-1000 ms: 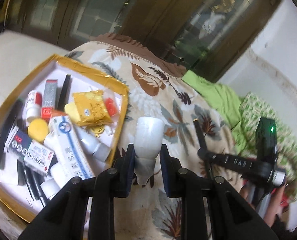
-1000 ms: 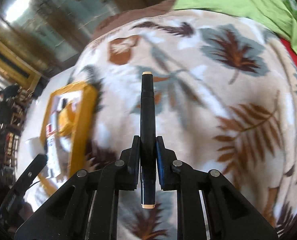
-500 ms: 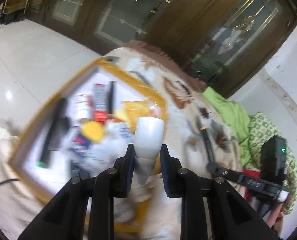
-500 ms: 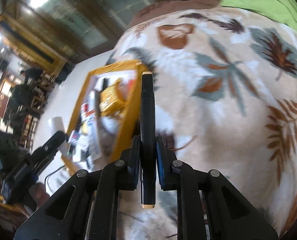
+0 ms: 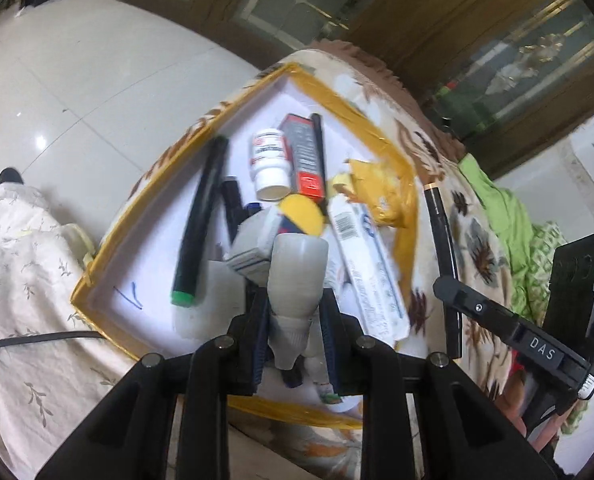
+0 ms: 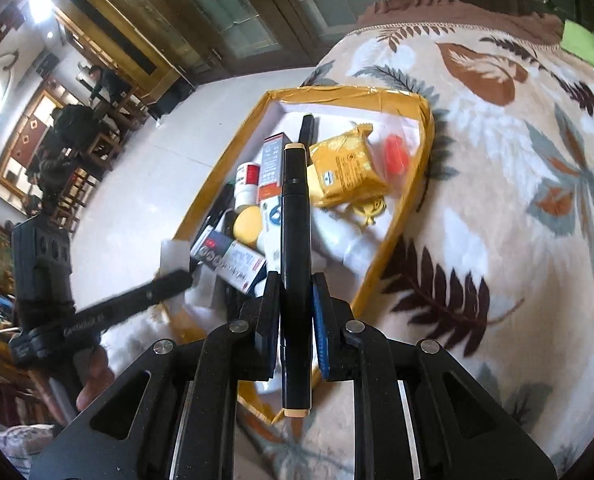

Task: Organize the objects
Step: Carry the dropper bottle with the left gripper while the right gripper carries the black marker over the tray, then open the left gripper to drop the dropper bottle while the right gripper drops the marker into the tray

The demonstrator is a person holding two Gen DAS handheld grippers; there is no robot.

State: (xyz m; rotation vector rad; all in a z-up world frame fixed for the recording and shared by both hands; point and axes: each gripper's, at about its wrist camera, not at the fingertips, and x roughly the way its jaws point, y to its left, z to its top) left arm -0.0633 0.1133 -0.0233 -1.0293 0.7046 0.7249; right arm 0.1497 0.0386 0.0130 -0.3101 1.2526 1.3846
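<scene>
Tray (image 5: pixel 381 136) on blanket (image 6: pixel 517 208) — apparently bottle (image 5: pixel 270 164) inside.

Leaf-print blanket (image 6: pixel 497 208) on bed, green cloth (image 5: pixel 501 208) behind, white tile floor (image 5: pixel 77 92)

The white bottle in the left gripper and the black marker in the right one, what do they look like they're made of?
White bottle: probably matte plastic, opaque with a dull, even surface. Black marker: likely hard plastic, semi-gloss with faint highlights along the barrel and tan end caps.

Left gripper (image 5: pixel 295 322) jaws clamped on a load, right gripper (image 6: pixel 295 314) likewise, both held aloft
</scene>
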